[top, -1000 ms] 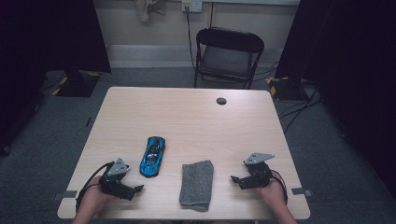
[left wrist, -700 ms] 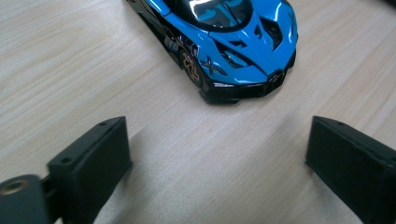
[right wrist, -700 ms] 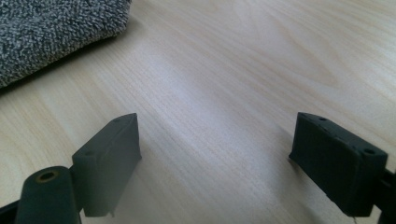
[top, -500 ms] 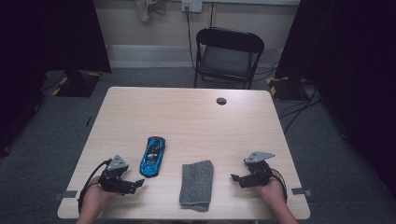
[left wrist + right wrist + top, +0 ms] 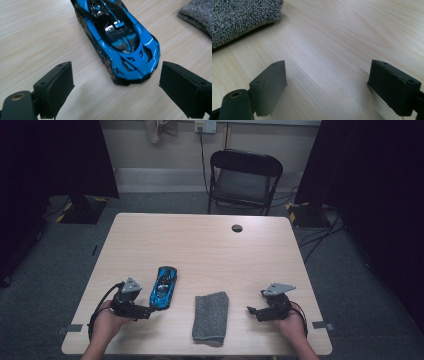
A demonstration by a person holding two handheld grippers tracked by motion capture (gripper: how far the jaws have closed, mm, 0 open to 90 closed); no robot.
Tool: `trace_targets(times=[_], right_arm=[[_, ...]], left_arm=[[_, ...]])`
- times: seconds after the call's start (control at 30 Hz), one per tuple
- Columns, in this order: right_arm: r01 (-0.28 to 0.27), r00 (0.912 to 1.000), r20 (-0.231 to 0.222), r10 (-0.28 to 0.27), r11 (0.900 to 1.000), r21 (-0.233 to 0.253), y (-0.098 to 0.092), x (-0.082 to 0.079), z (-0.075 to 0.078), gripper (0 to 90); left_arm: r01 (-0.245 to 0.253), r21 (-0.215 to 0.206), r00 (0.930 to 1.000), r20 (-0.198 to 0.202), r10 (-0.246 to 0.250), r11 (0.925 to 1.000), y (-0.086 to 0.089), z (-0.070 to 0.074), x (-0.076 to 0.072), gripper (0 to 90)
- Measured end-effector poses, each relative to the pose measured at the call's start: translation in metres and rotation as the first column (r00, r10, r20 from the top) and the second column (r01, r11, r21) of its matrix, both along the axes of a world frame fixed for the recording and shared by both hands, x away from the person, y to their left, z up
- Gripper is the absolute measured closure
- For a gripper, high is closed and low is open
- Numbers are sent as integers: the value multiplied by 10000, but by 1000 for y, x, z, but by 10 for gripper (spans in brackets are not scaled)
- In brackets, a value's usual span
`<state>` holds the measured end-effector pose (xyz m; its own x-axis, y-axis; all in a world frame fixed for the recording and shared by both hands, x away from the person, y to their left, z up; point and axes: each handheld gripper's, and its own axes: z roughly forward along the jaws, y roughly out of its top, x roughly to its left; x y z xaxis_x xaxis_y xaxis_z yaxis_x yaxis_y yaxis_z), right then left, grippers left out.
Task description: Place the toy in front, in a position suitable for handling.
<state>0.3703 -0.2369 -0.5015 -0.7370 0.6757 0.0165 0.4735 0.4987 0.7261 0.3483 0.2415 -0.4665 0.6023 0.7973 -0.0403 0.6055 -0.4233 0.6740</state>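
A blue and black toy car (image 5: pixel 164 287) lies on the wooden table (image 5: pixel 210 250) near its front left. My left gripper (image 5: pixel 146 311) is just beside the car's near end, open. In the left gripper view the car (image 5: pixel 117 37) sits close ahead, its end between the lines of the two wide-spread jaws without touching them. A folded grey cloth (image 5: pixel 210 316) lies at the front middle. My right gripper (image 5: pixel 253 312) rests open on the table to the cloth's right. The right gripper view has the cloth (image 5: pixel 242 17) at upper left and bare wood between the jaws.
A small black round thing (image 5: pixel 237 228) sits near the table's far edge. A black folding chair (image 5: pixel 243 180) stands behind the table. Cables run over the grey floor at the right. Dark curtains hang on both sides.
My left gripper has edged a little to the right, closer to the car's near end. The right gripper, the car and the cloth have stayed in place.
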Motion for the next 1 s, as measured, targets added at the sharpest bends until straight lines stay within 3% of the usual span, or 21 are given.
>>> trace_targets(times=[0.17, 0.3, 0.8, 0.87, 1.0], right_arm=[[-9, 10000, 10, 9, 10000, 17, 0, 0, 0, 139], [-16, 10000, 13, 16, 10000, 18, 0, 0, 0, 139], [-82, 10000, 15, 82, 10000, 20, -1, 0, 0, 139], [-81, 10000, 15, 81, 10000, 21, -1, 0, 0, 139], [-82, 10000, 14, 82, 10000, 22, -1, 0, 0, 139]], left_arm=[[-382, 46, 9992, -93, 382, 9993, -3, 3, 10, 114], [-826, -213, 9965, -143, 823, 9964, -5, 6, 20, 118], [-1091, 20, 9939, 154, 1091, 9940, -25, 12, 44, 118], [-1099, 301, 9938, 173, 1094, 9935, -29, 12, 46, 118], [-1220, 160, 9925, 86, 1219, 9924, -33, 12, 50, 157]])
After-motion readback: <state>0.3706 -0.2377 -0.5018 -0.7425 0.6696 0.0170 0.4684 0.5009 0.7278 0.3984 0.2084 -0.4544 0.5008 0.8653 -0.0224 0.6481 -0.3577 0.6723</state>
